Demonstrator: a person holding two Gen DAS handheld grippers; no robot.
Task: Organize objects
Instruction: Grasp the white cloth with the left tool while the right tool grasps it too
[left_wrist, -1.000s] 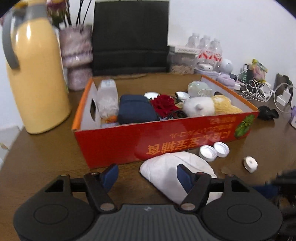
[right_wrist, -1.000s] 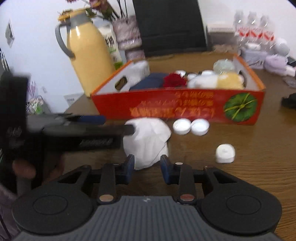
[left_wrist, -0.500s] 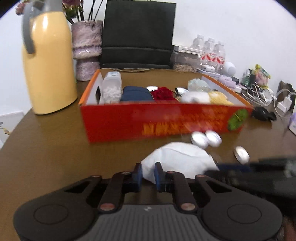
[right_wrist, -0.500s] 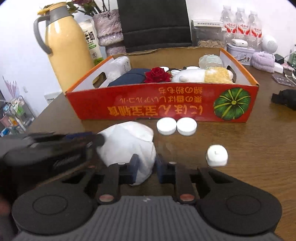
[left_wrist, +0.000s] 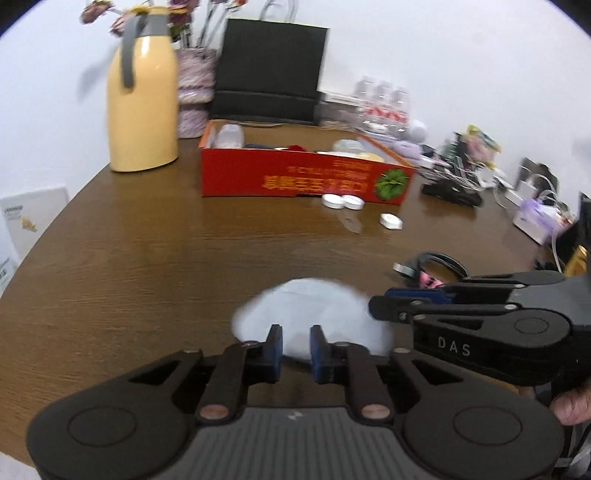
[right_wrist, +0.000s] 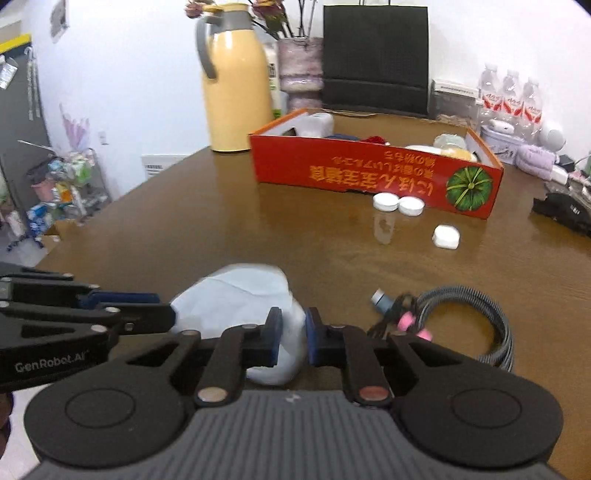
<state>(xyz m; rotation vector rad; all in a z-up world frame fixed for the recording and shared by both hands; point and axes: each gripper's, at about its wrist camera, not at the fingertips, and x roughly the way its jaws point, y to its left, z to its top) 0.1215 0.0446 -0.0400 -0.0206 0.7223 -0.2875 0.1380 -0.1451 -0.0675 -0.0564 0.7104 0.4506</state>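
With both grippers pinching the white cloth bundle (right_wrist: 240, 295) from opposite edges, my left gripper (left_wrist: 296, 345) and right gripper (right_wrist: 291, 341) share its limp weight. It sits low over the table (right_wrist: 184, 221), well short of the red box (right_wrist: 369, 173), likely its destination.

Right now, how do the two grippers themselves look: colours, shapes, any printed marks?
Both are matte black plastic. The left gripper and the right gripper each have two round discs at the base, a ribbed grey centre plate, jointed link bars with copper-coloured pins, and blue finger pads. Side views show white lettering: "DAS" on the right one, "GenRobot.AI" on the left. No cables or sleeves show.
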